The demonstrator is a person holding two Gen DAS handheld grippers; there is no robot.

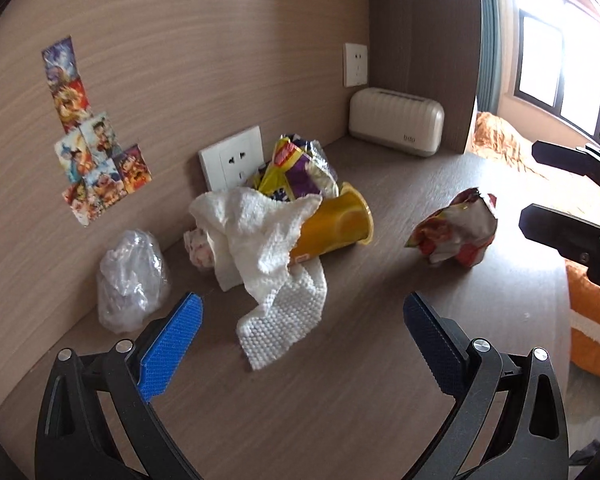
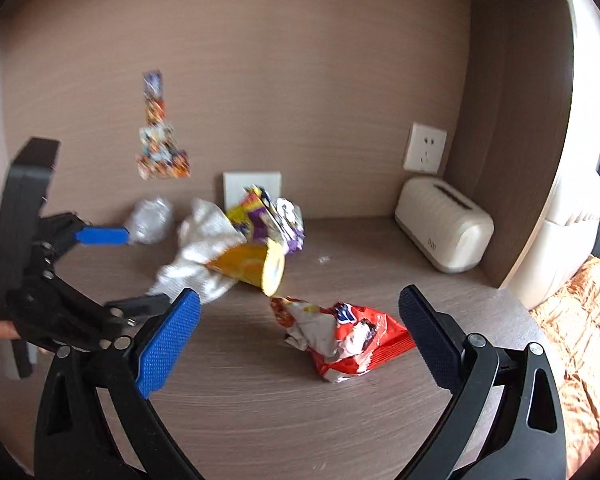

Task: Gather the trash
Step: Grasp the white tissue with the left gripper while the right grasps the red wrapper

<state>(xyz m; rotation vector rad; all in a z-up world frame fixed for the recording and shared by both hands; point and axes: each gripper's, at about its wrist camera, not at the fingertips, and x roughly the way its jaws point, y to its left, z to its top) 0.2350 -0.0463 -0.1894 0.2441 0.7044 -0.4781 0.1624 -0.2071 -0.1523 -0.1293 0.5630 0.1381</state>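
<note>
Approaching: both of my tools hang over the desk (image 1: 380,360) with nothing gripped; I judge this the reach-in step, no piece of trash picked up yet.
Plastic bag: a crumpled clear plastic bag (image 1: 132,280) sits far left against the back wall, just beyond my left tool's left pad.
Left tool: my left tool (image 1: 300,340) is spread wide and empty, pointed at the middle heap; the tail of the paper towel lies between its pads, not touched.
Paper towel: a white paper towel (image 1: 268,240) is draped over the tipped cup and trails down onto the desk toward me.
Cup: a yellow cup (image 1: 340,224) lies on its side, mouth to the right, with a yellow and purple wrapper (image 1: 296,172) bunched behind it by the wall socket (image 1: 232,160).
Snack bag: a crumpled red snack bag (image 2: 348,340) lies alone on the desk, apart from the heap and right of it.
Right tool: my right tool (image 2: 300,340) is also spread wide and empty, with the snack bag lying between its pads, slightly ahead.
Tissue box: a cream tissue box (image 2: 444,224) stands in the far right corner; I take it as not trash.
Next move: I would lower the right tool around the snack bag and close gently, since crinkled foil may slip; the left should close on the towel's tail.
</note>
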